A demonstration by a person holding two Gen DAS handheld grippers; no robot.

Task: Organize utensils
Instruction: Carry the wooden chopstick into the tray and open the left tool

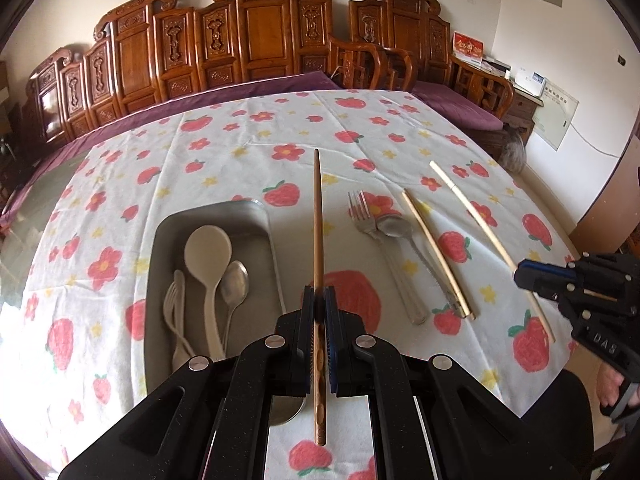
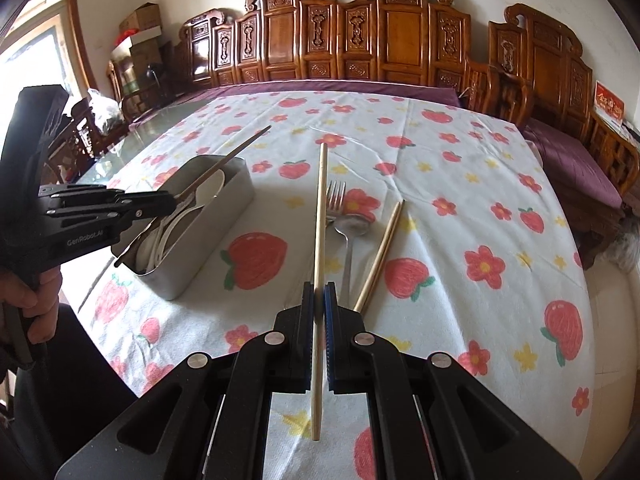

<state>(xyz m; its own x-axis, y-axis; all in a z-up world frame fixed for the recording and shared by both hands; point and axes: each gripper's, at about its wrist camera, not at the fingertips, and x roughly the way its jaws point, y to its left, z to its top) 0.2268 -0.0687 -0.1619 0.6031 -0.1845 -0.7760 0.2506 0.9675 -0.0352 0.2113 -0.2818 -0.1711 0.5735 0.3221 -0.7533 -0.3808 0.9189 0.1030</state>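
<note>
Dark brown chopstick, carved at butt, tapered tip pointing away, long axis in line with left gripper; jaws pinched on it, just right of metal tray (spoons, fork inside). Pale chopstick clamped likewise in right gripper. Fork, spoon, another pale chopstick flat on tabletop.
</note>
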